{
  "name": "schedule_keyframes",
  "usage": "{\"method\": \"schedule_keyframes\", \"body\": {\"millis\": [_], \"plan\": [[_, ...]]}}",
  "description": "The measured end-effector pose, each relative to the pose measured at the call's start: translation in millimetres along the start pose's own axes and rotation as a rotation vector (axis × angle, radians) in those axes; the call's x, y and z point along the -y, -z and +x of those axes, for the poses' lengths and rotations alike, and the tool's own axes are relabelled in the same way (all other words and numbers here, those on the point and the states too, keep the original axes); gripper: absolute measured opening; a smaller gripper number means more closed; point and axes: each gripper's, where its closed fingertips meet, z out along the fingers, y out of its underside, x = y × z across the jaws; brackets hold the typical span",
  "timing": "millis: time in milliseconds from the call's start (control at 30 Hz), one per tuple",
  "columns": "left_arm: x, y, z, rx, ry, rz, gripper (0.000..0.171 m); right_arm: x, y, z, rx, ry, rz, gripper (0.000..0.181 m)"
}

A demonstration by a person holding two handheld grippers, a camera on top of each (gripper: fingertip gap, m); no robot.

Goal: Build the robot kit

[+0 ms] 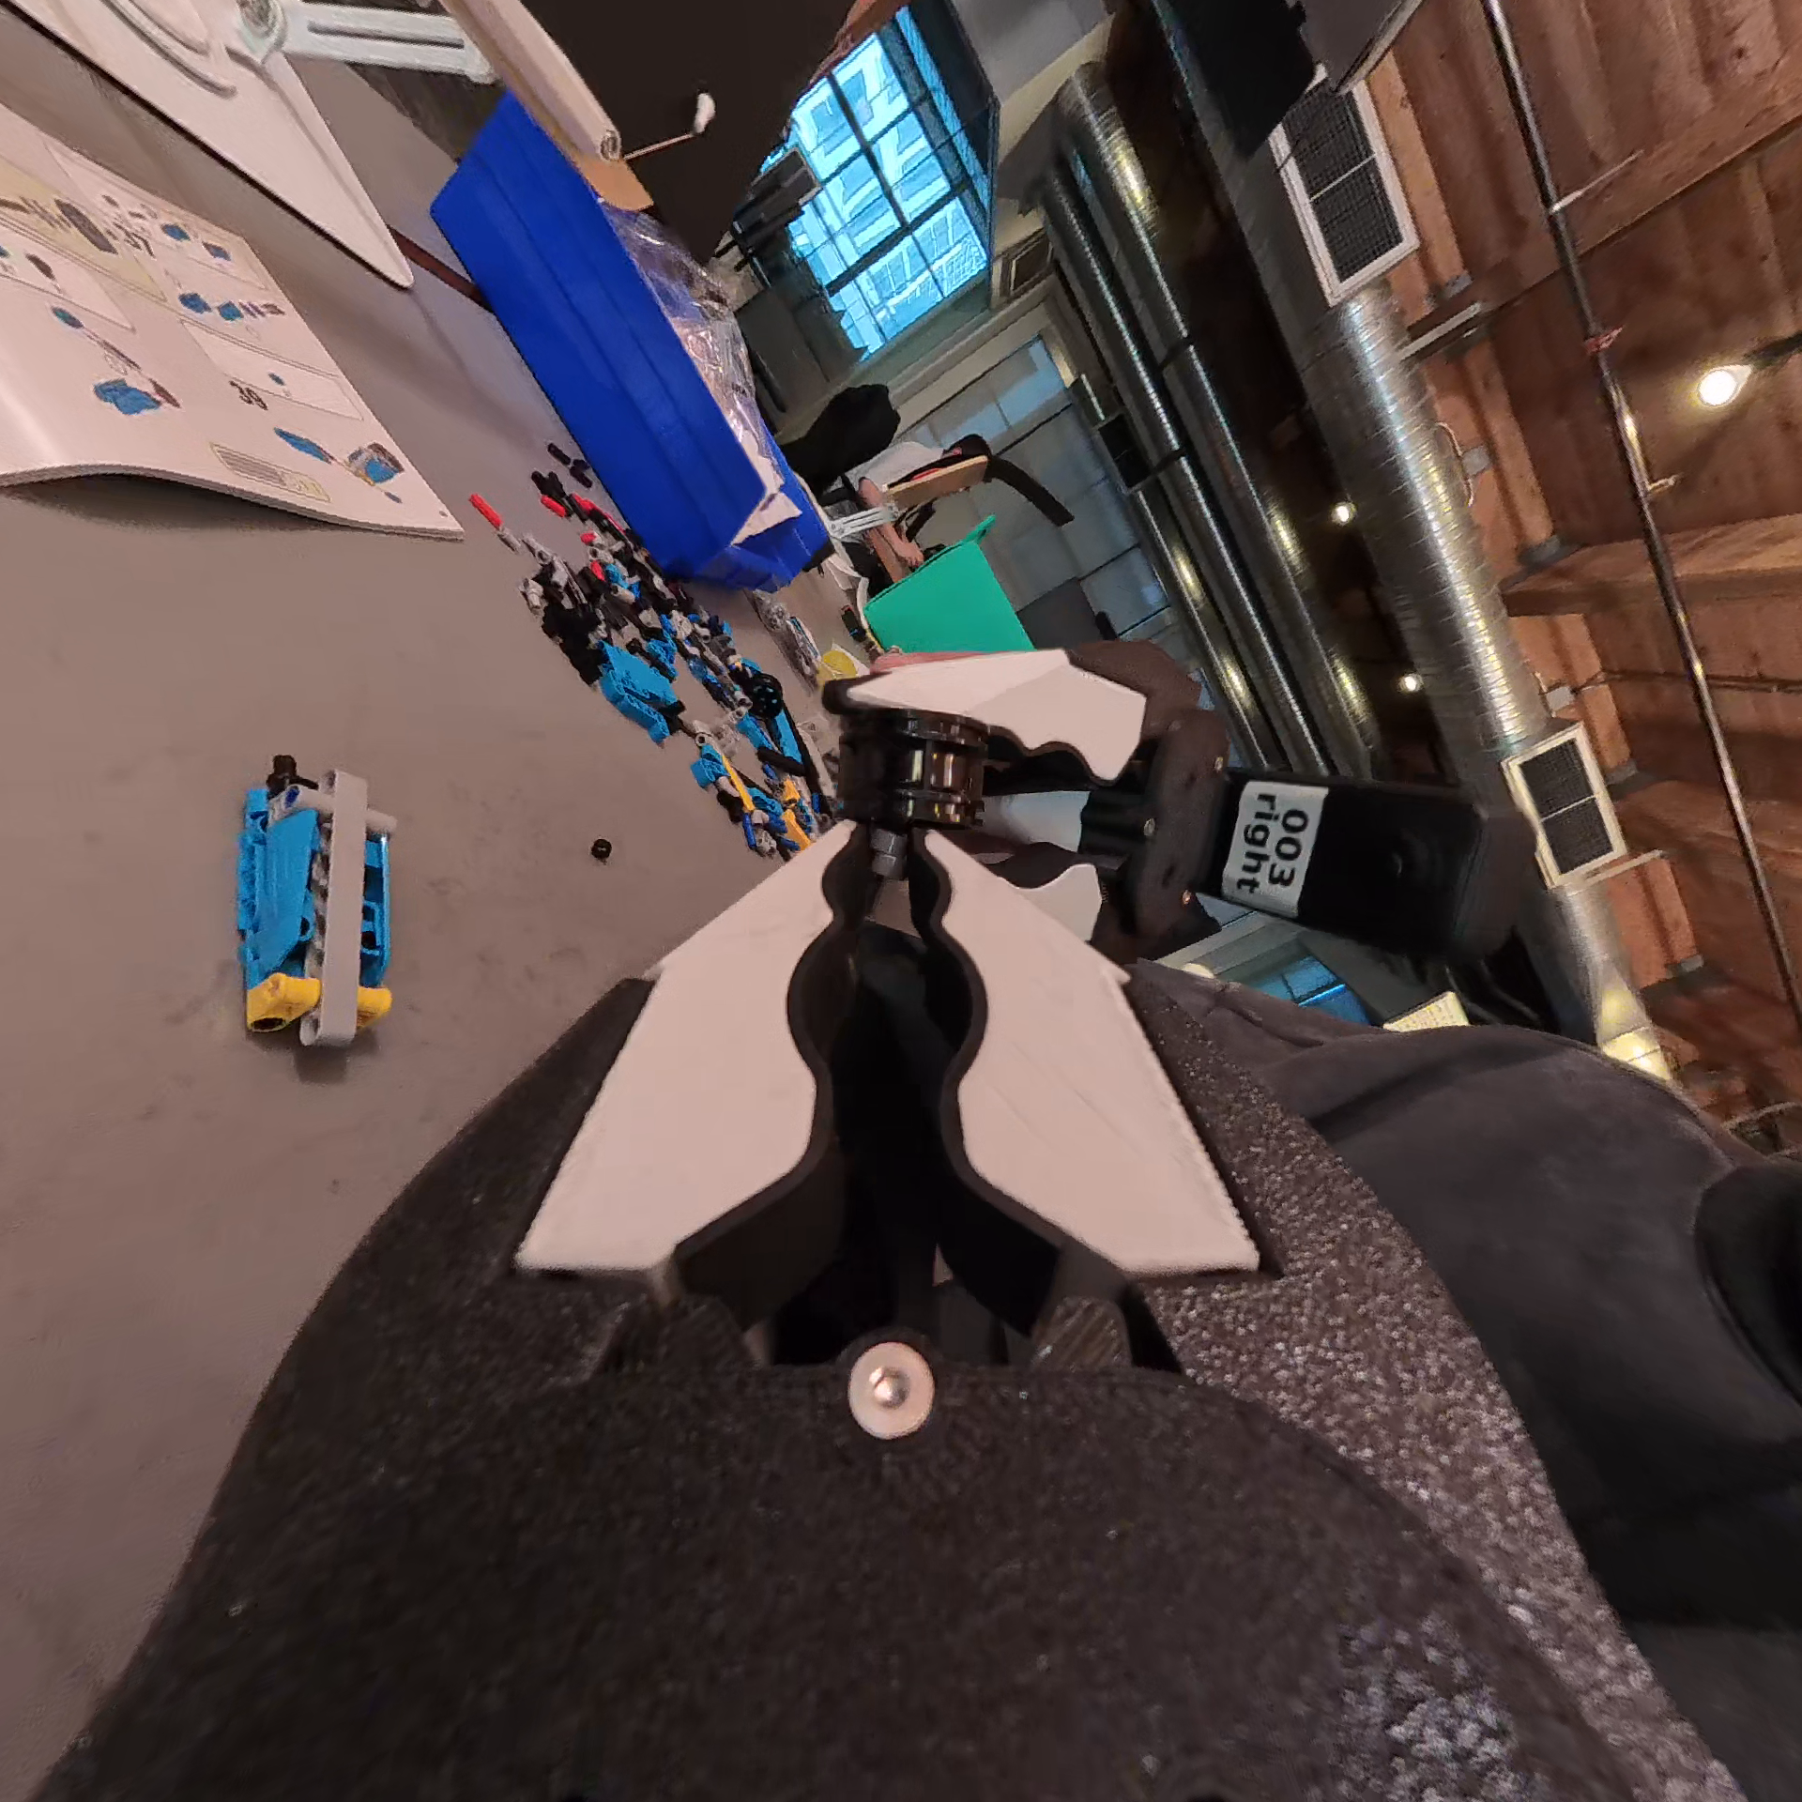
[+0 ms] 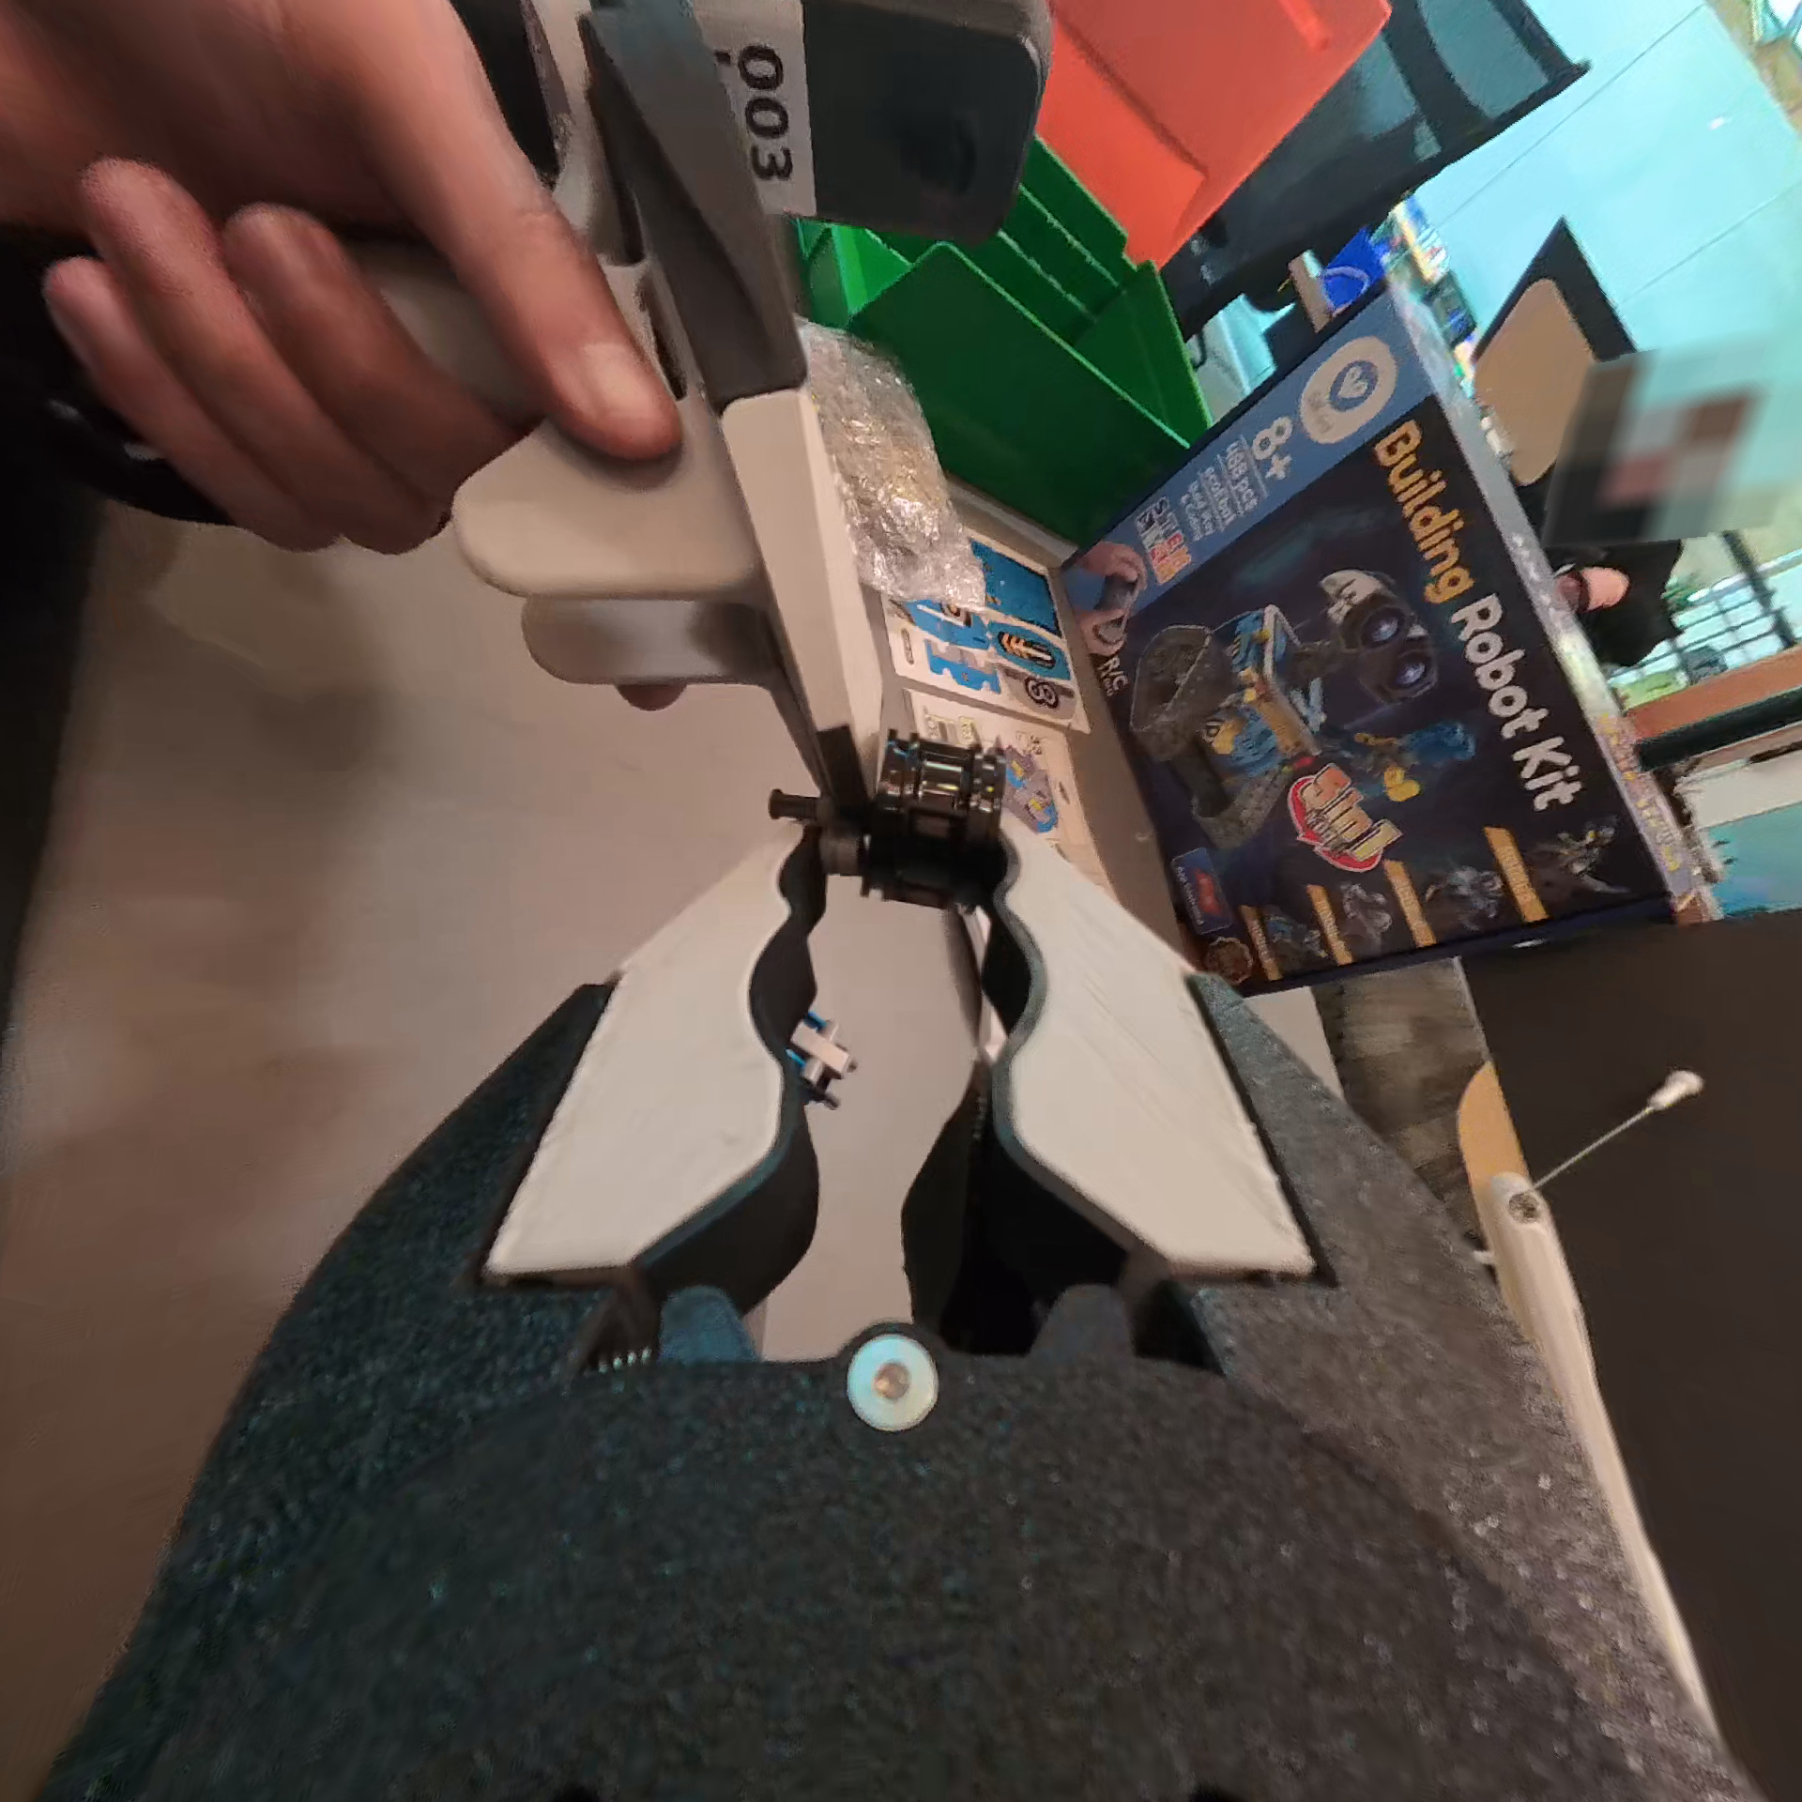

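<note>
My left gripper is shut on a small grey pin. The pin's tip meets a black wheel hub, which my right gripper holds from the right, above the grey table. In the right wrist view, my right gripper is shut on the black wheel hub. The left gripper comes in from the upper left, held by a hand. Its pin touches the hub's left side.
A blue, yellow and grey sub-assembly, a pile of loose parts, an instruction booklet and a blue bin lie on the table. In the right wrist view I see a kit box, sticker sheets, green bins and a small grey-blue part. My left and right fingertips are right by each other.
</note>
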Motion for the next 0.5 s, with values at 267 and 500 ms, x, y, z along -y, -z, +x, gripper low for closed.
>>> {"method": "schedule_keyframes", "body": {"millis": [267,500], "plan": [[8,2,4,-0.012,-0.003,0.039,0.006,6,2,10,-0.003,-0.136,0.056,0.037],[16,7,-6,-0.011,0.066,0.111,0.006,9,2,5,0.001,-0.139,0.061,0.059]]}}
